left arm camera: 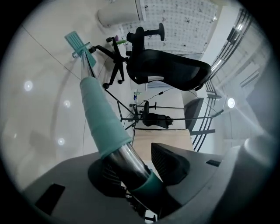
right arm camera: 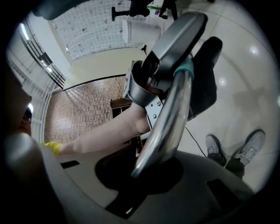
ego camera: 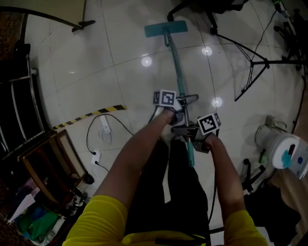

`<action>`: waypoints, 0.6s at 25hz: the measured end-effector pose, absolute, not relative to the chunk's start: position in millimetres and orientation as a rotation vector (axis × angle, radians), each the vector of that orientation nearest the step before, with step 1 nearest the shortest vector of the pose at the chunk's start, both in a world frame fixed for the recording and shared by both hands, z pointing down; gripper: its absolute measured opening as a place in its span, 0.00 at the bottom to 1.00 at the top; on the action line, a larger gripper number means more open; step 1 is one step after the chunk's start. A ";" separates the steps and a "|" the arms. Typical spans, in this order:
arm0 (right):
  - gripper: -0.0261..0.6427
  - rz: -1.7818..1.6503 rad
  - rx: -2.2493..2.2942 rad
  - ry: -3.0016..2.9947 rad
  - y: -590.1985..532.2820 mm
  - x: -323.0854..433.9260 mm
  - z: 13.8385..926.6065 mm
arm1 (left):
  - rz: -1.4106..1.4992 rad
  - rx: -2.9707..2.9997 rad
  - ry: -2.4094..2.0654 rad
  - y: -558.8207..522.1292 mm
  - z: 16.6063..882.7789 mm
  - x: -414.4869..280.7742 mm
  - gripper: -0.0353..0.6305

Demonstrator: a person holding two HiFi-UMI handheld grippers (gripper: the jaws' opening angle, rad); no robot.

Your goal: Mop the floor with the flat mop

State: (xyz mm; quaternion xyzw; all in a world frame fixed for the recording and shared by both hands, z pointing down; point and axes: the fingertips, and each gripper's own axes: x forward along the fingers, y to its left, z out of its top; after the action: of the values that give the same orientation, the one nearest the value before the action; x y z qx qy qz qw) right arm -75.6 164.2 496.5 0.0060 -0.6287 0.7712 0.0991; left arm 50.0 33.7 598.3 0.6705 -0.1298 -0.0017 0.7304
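The flat mop's teal head (ego camera: pixel 166 29) lies flat on the white tiled floor (ego camera: pixel 120 62), far ahead of me. Its pole (ego camera: pixel 179 72) slants back toward my body. My left gripper (ego camera: pixel 182 103) is shut on the pole higher up the floor side, just below the teal foam sleeve (left arm camera: pixel 103 118). The right gripper (ego camera: pixel 191 132) is shut on the pole nearer me, close to its top end. In the left gripper view my left gripper (left arm camera: pixel 141 169) clamps the chrome tube, with the mop head (left arm camera: pixel 78 43) far off. In the right gripper view my right gripper (right arm camera: pixel 146 168) pinches the chrome pole (right arm camera: pixel 168 122).
A black office chair (ego camera: pixel 207 7) and a tripod stand (ego camera: pixel 255 62) are beyond the mop on the right. A power strip (ego camera: pixel 105 124) with cables and black-yellow tape (ego camera: pixel 91 114) lie at left. A white appliance (ego camera: pixel 284 149) stands at right, a wooden cabinet (ego camera: pixel 53 163) at left.
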 end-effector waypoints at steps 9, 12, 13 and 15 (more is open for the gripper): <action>0.17 2.328 -0.201 -1.624 388.0 -93.7 374.3 | -0.051 1.269 -0.300 269.6 502.0 30.8 0.31; 0.17 2.341 -0.196 -1.502 444.6 -94.3 343.1 | -0.091 1.202 -0.338 330.1 474.2 23.5 0.31; 0.17 2.336 -0.184 -1.494 449.8 -97.7 343.2 | -0.100 1.205 -0.342 333.6 471.5 18.4 0.31; 0.17 2.297 -0.225 -1.503 444.5 -108.6 352.4 | -0.108 1.222 -0.342 323.9 478.6 7.0 0.31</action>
State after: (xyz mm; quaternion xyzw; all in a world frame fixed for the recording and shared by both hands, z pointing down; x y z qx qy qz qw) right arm -108.6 444.5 352.4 -0.0801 -0.5355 0.8184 0.1925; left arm 7.0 323.9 478.6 0.5707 -0.1598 -0.0504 0.8039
